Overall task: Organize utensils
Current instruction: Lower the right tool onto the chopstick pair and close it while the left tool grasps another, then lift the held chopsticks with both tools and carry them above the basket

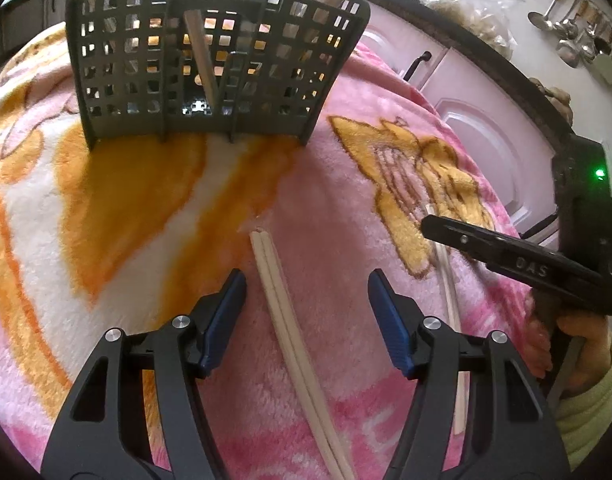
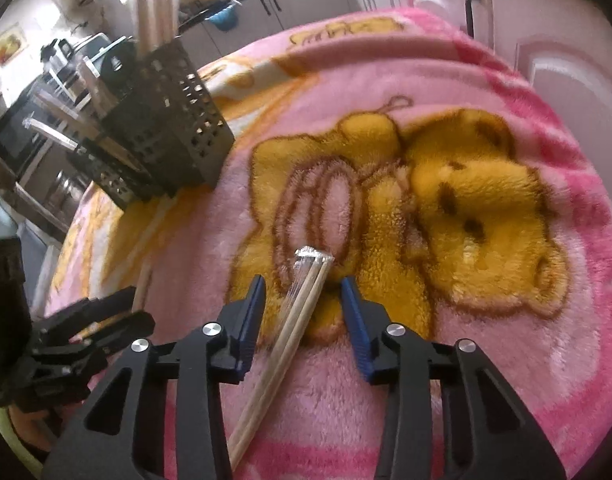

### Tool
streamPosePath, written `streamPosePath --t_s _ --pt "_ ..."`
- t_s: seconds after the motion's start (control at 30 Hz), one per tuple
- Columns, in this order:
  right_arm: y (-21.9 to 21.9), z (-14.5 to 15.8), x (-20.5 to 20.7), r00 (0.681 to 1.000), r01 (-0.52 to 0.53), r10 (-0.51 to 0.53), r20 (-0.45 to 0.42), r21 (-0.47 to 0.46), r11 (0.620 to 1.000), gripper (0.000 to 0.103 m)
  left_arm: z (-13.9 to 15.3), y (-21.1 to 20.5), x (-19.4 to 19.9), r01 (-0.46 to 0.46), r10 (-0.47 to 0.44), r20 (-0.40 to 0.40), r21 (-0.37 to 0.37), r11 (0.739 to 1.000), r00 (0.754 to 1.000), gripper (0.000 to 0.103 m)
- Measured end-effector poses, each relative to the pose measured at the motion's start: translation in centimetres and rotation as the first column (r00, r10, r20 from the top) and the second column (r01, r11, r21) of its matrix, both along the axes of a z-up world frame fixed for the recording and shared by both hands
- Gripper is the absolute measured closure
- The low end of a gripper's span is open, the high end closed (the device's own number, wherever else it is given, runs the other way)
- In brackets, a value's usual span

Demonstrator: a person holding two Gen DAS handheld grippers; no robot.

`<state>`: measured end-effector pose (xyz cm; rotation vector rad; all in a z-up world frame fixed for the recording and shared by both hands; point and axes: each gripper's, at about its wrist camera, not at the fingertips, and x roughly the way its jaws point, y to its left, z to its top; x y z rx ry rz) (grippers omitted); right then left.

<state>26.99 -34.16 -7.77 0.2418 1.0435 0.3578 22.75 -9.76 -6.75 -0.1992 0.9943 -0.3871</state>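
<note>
A pale pair of chopsticks (image 1: pixel 284 304) lies on the pink blanket (image 1: pixel 325 200), running between the spread fingers of my left gripper (image 1: pixel 304 284), which is open. A dark perforated utensil basket (image 1: pixel 210 64) stands further back with several chopstick pairs upright in it. In the right wrist view, a second pair of chopsticks in a clear wrapper (image 2: pixel 294 316) lies between the fingers of my right gripper (image 2: pixel 304 292), also open. The basket (image 2: pixel 162 128) is at that view's upper left. The right gripper (image 1: pixel 505 256) shows at the right edge of the left wrist view, over the wrapped chopsticks (image 1: pixel 449 292).
The blanket bears a yellow bear print (image 2: pixel 445 208). Pink cabinet doors (image 1: pixel 485 128) stand beyond the table's right edge. Ladles (image 1: pixel 565 32) hang on the wall at upper right. A hand in a yellow-green sleeve (image 1: pixel 585 384) holds the right gripper. The left gripper (image 2: pixel 78 332) shows at lower left.
</note>
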Motion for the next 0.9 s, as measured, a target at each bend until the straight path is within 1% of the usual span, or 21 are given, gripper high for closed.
streamPosePath --t_s 0.03,0.07,0.13,0.17,0.2,0.23,0.27,0.33,0.4,0.47,0.53,0.67,0.73,0.9 --pt "-0.1 -0.1 0.2 1.0 0.006 -0.006 -0.008 0.012 1.0 0.069 0.0 -0.1 0.2 0.008 -0.008 -0.001 0.005 1.0 1.0 0.05" --pt "-0.2 -0.2 0.5 1.0 0.016 -0.015 -0.016 0.013 1.0 0.077 -0.1 -0.4 0.4 0.018 -0.018 0.002 0.021 1.0 1.0 0.052" --pt "-0.3 -0.3 1.0 0.999 0.032 -0.031 -0.025 0.007 0.999 0.088 -0.2 -0.7 0.7 0.023 -0.023 0.009 0.049 0.999 1.0 0.058" --pt "-0.5 -0.3 1.1 0.999 0.036 -0.035 -0.032 0.025 0.999 0.09 -0.2 -0.8 0.9 0.026 -0.027 0.008 0.063 0.998 1.0 0.059" --pt "-0.6 -0.3 1.2 0.999 0.035 -0.034 -0.031 0.03 0.999 0.091 -0.1 -1.1 1.1 0.031 -0.031 0.008 0.078 0.997 0.999 0.062" --pt "-0.6 -0.2 1.1 0.999 0.029 -0.028 -0.03 0.036 0.999 0.096 -0.2 -1.2 1.2 0.033 -0.034 0.011 0.091 0.995 0.999 0.068" --pt "-0.6 -0.1 1.0 0.999 0.023 -0.021 -0.028 0.045 0.999 0.097 -0.2 -1.4 1.4 0.038 -0.04 0.018 0.109 0.993 0.999 0.071" --pt "-0.5 0.4 0.8 1.0 0.023 -0.023 -0.012 0.051 0.998 0.097 -0.3 -1.4 1.8 0.041 -0.045 0.031 0.134 0.99 0.998 0.085" --pt "-0.4 1.1 0.3 1.0 0.017 -0.018 0.016 0.06 0.998 0.098 -0.3 -1.2 2.0 0.034 -0.039 0.029 0.141 0.989 0.999 0.093" --pt "-0.3 2.1 -0.3 0.999 0.011 -0.014 0.048 0.077 0.997 0.098 -0.2 -0.8 2.2 0.037 -0.041 0.025 0.134 0.99 0.999 0.096" --pt "-0.1 3.0 -0.7 0.997 -0.003 -0.003 0.074 0.081 0.997 0.098 0.0 -0.6 2.1 0.034 -0.038 0.028 0.127 0.991 0.999 0.101" --pt "0.8 4.4 -1.5 0.994 -0.032 0.025 0.111 0.065 0.997 0.098 1.4 -0.2 1.5 0.032 -0.039 0.065 0.111 0.993 0.997 0.102" --pt "1.2 5.0 -1.8 0.991 -0.046 0.038 0.126 0.058 0.997 0.098 2.5 -0.3 1.1 0.036 -0.047 0.099 0.116 0.993 0.994 0.102" --pt "2.6 7.0 -2.7 0.978 -0.078 0.069 0.196 0.037 0.996 0.098 5.9 -0.3 0.1 0.039 -0.061 0.201 0.111 0.993 0.978 0.102"
